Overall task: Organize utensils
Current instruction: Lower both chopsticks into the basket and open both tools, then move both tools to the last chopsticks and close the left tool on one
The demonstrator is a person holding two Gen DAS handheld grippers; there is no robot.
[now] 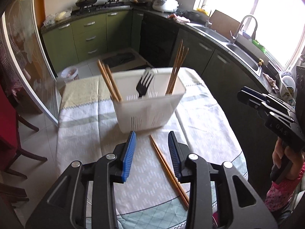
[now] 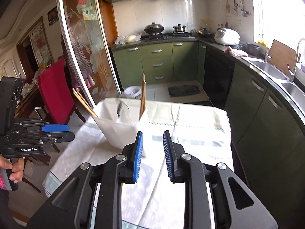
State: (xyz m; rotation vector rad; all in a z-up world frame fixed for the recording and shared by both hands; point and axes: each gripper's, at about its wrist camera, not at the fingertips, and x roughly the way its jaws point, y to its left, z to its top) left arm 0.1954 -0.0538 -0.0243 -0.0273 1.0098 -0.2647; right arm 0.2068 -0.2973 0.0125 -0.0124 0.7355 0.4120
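A white plastic utensil caddy (image 1: 146, 105) stands on the table; it also shows in the right wrist view (image 2: 118, 127). It holds wooden chopsticks at its left end (image 1: 109, 82), a black fork (image 1: 144, 85) in the middle and more chopsticks at its right end (image 1: 176, 70). A loose pair of chopsticks (image 1: 167, 168) lies on the cloth between my left gripper's fingers. My left gripper (image 1: 152, 136) is open and empty just in front of the caddy. My right gripper (image 2: 152, 135) is open and empty above the cloth, to the right of the caddy.
The table (image 1: 85, 133) has a patterned cloth and stands in a kitchen. Green cabinets and a counter with sinks (image 1: 242, 55) run along the right. A red chair (image 2: 55, 95) and a glass sliding door (image 2: 85, 57) are on the left. A small bin (image 1: 70, 74) stands on the floor beyond the table.
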